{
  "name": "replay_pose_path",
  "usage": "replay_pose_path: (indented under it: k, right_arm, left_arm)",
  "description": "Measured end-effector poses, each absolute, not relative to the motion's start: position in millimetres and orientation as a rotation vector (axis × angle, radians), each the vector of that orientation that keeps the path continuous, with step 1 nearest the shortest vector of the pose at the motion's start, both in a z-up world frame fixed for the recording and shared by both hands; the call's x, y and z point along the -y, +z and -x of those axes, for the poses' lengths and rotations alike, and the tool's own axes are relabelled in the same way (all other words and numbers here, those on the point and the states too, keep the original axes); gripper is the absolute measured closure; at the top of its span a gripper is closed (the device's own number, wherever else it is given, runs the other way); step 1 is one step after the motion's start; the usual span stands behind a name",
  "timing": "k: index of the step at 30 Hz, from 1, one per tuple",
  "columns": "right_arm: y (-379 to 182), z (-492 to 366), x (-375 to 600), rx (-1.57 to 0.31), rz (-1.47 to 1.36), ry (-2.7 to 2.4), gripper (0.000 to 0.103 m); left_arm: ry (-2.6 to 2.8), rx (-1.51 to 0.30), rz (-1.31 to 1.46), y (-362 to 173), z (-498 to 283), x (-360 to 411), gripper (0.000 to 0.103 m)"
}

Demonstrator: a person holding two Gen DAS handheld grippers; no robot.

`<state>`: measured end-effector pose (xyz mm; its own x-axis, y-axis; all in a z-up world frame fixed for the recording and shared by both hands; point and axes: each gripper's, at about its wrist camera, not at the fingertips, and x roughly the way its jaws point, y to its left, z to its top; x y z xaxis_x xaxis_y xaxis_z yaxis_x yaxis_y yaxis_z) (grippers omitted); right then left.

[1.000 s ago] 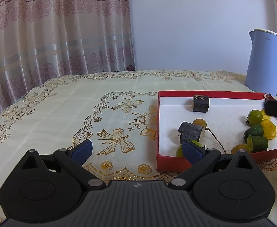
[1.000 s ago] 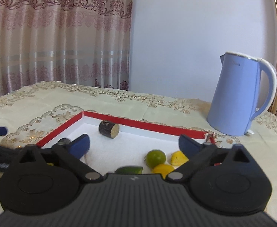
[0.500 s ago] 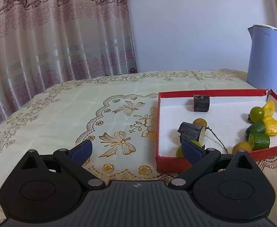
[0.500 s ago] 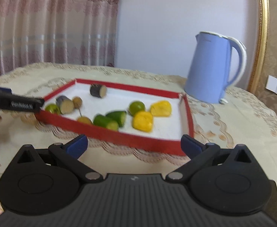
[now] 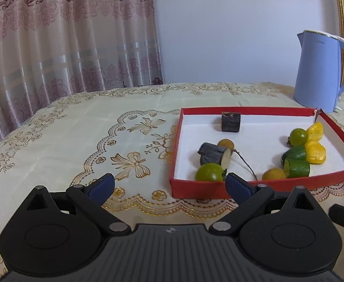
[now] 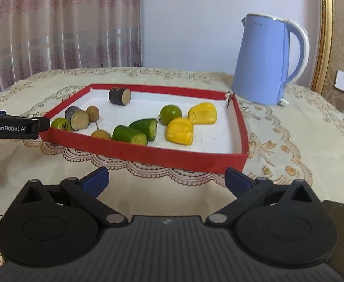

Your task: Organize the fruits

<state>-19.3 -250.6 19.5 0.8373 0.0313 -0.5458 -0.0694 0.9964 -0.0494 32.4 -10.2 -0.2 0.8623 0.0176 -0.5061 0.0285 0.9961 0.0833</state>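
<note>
Both grippers are empty. Left wrist view: the left gripper (image 5: 169, 185) has its blue pads spread wide just in front of the shallow red cardboard tray (image 5: 195, 189).

Right wrist view: the right gripper (image 6: 166, 179) is spread wide too, near the tray holding the cut fruit pieces (image 6: 179, 130), with a pale blue kettle (image 6: 263, 61) behind.

A table draped in a cream tablecloth (image 6: 289, 141) with gold embroidered flowers and butterflies carries two things. A shallow red tray (image 6: 148, 151) with a white floor sits on the cloth, and a light blue kettle (image 6: 263, 61) stands just beyond the tray's corner at two o'clock.
</note>
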Motion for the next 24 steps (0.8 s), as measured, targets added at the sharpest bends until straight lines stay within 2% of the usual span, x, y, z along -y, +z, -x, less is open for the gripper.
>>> replay_pose_path:
  k: [24]
  right_arm:
    - [1.4, 1.6, 245.9, -0.702, 0.088, 0.142, 0.000]
  left_arm:
    - [-0.055, -0.590, -0.097, -5.0, -17.9, 18.7, 0.002]
